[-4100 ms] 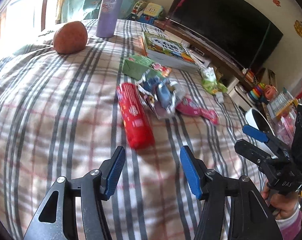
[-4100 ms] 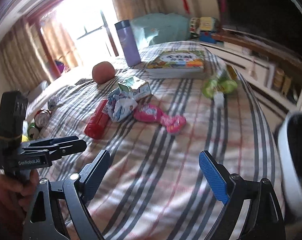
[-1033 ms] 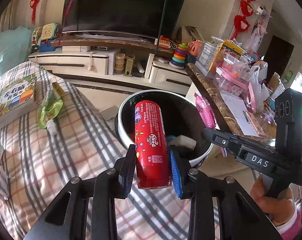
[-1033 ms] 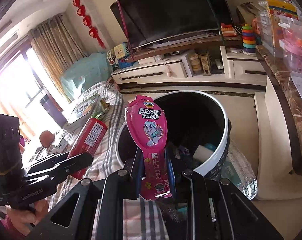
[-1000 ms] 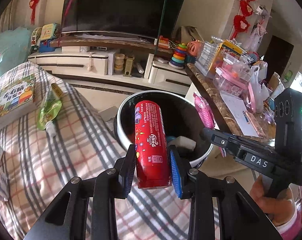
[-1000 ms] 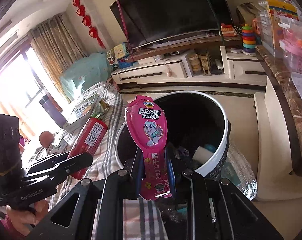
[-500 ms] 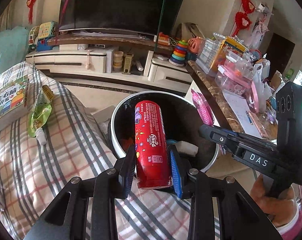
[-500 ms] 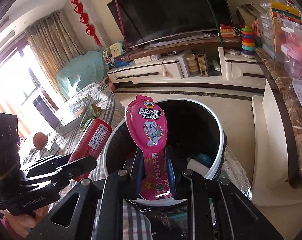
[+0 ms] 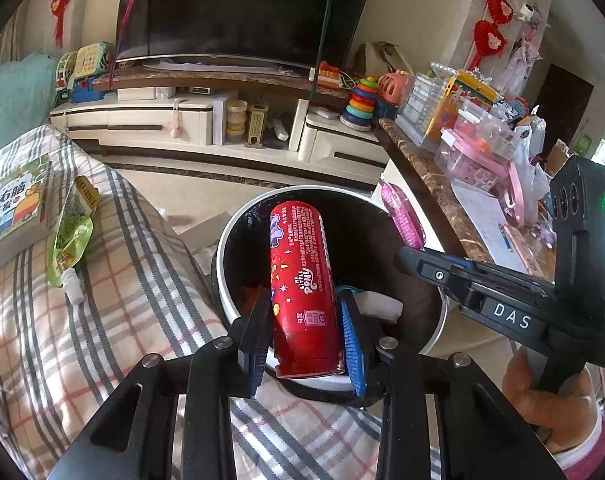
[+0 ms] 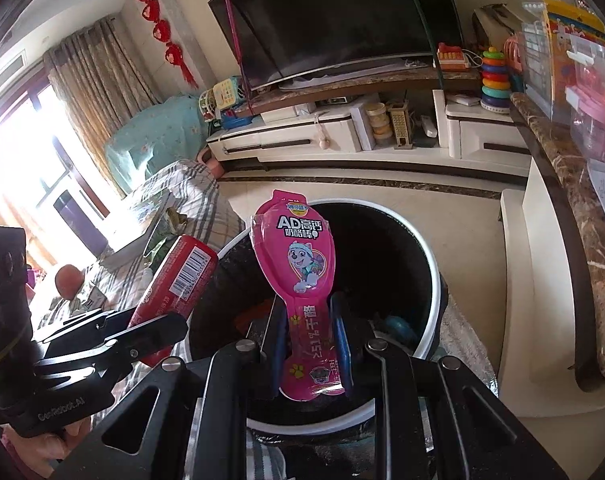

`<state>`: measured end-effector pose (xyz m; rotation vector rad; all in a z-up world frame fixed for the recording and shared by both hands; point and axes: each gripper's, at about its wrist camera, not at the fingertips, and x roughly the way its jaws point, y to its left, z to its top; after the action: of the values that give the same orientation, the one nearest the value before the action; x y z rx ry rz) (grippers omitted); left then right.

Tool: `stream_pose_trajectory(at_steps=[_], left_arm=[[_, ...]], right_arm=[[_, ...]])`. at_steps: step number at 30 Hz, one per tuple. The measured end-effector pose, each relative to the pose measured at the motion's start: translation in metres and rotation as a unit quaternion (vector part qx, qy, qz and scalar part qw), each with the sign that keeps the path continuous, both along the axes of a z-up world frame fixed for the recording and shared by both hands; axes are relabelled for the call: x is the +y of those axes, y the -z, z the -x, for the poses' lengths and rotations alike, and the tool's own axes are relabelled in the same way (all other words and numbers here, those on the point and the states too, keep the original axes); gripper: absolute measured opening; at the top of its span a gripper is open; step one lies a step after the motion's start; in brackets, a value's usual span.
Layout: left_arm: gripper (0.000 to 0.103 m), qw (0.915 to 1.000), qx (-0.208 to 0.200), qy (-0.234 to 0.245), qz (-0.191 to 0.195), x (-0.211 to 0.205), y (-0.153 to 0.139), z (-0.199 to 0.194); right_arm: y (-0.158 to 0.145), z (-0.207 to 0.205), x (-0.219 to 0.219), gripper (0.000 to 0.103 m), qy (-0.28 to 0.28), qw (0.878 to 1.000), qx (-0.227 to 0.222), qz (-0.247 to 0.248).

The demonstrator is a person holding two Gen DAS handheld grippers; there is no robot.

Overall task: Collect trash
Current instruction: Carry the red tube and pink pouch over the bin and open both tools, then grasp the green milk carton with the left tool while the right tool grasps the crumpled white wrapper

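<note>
Red snack tube (image 9: 302, 284) sitting clenched in the left gripper (image 9: 305, 336) jaws, jutting over the bin's mouth, pink snack packet (image 10: 302, 280) being pinched in the right gripper (image 10: 308, 340) jaws above the same white-rimmed trash bin (image 10: 430, 264), plaid bed (image 9: 114, 288) lying alongside, green pouch (image 9: 70, 232) and book (image 9: 10, 200) resting farther back.

Left wrist view: bin (image 9: 222, 264) in the middle, can (image 9: 302, 280) in front of it, over its opening. Bed (image 9: 114, 280) at left, with book (image 9: 10, 204) and pouch (image 9: 70, 236) on it. TV (image 9: 242, 8) at top, above shelf (image 9: 222, 80). Counter (image 9: 426, 172) at right.
</note>
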<state>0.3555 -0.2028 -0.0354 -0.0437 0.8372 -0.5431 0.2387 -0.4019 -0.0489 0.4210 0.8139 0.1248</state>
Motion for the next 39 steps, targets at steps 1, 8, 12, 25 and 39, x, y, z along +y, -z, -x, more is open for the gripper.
stream_pose_trajectory(at_steps=[1, 8, 12, 25, 39], left_arm=[[0.031, 1.0000, 0.001, 0.000, 0.000, 0.000, 0.001, -0.001], [0.031, 0.9999, 0.012, 0.000, 0.000, -0.004, 0.006, -0.007], [0.040, 0.9998, 0.018, 0.002, -0.003, -0.006, 0.006, -0.011], [0.063, 0.9985, 0.008, -0.052, 0.018, 0.050, -0.001, 0.040], [0.063, 0.9874, 0.023, -0.152, 0.038, 0.156, -0.007, 0.111]], right_arm=[[0.000, -0.001, 0.000, 0.021, 0.001, 1.000, 0.001, 0.000], [0.003, -0.004, -0.002, 0.021, 0.004, 1.000, 0.006, 0.008], [0.005, -0.007, -0.002, 0.025, 0.007, 1.000, 0.011, 0.011], [-0.013, 0.013, 0.008, 0.083, 0.012, 1.000, -0.019, -0.016], [-0.018, 0.032, 0.075, 0.092, -0.042, 0.998, -0.021, -0.050]])
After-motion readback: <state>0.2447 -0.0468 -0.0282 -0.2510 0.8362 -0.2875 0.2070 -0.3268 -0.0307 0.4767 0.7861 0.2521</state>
